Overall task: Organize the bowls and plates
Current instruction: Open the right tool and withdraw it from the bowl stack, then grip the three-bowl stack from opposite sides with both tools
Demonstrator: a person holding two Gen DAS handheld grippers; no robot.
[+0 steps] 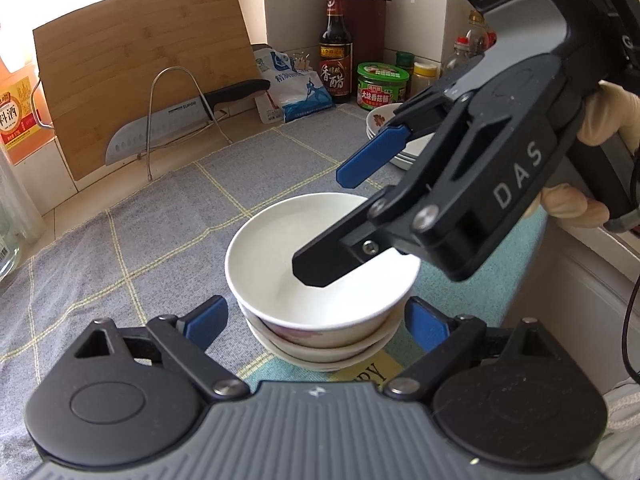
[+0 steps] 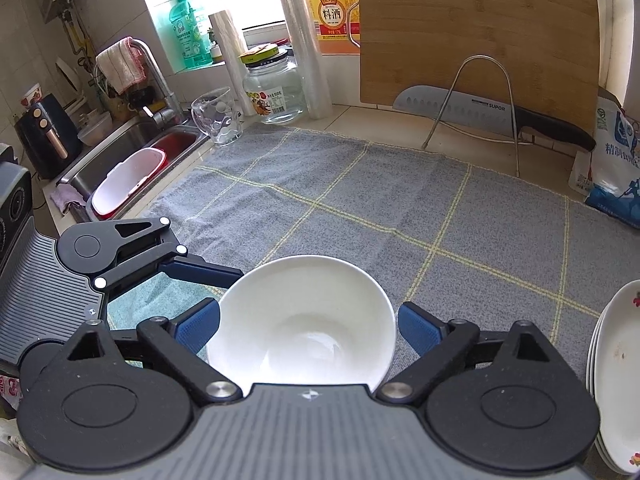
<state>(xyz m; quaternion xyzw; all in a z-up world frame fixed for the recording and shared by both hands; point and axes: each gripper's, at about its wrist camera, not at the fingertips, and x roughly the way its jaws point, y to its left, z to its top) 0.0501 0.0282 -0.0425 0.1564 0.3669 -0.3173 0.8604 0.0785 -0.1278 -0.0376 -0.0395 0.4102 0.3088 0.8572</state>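
My left gripper (image 1: 316, 318) hangs with its fingers wide, one blue pad on each side of the bowl stack (image 1: 320, 280) and neither pressing on it. The stack sits on the grey checked cloth (image 1: 160, 220), a white bowl on top nested in others. My right gripper (image 1: 328, 224) reaches in from the right with its fingers spread too: the lower finger hangs over the top bowl's hollow, the upper blue finger is above the far rim, and nothing is gripped. From its own camera the bowl (image 2: 304, 324) lies between its pads (image 2: 198, 326), clear on the right side; I cannot tell about the left. A stack of plates (image 2: 616, 380) rests on the cloth to the right, well apart from the bowls.
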